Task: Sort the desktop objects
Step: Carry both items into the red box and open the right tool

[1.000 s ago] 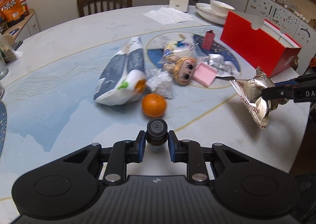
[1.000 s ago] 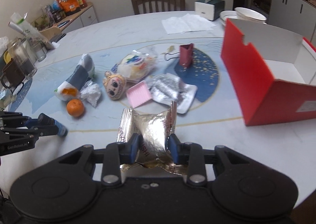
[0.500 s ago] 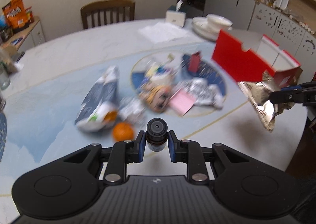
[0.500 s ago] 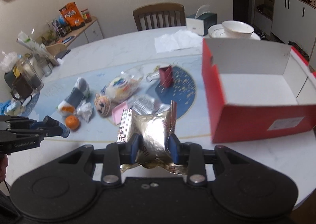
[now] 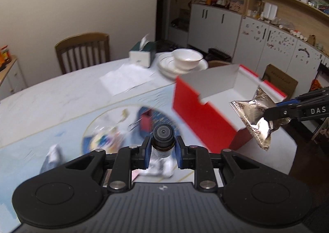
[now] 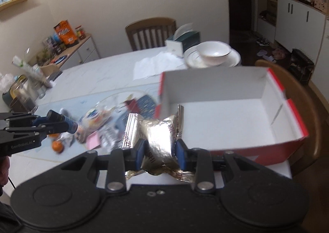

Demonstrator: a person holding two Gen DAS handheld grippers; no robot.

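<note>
The left gripper [image 5: 163, 150] is clamping a small dark-capped bottle [image 5: 162, 139] over the near table, while the right gripper [image 6: 160, 151] is pinching a crinkled foil packet [image 6: 159, 140] at the near left corner of the open red box [image 6: 287, 130]. The slick foil is likely risking a slip before clearing the wall, and the bottle may be tipping. Motion is blurring the clutter on the table [image 5: 61, 97], and the box's near wall is hiding part of its floor in the left view.

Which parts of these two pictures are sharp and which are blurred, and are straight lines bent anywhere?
Left wrist view: the left gripper and its small bottle are sharp, while the table clutter behind is smeared. Right wrist view: the right gripper and foil packet are fairly crisp, the red box softer; the wall edges bow, as a fisheye lens does.
</note>
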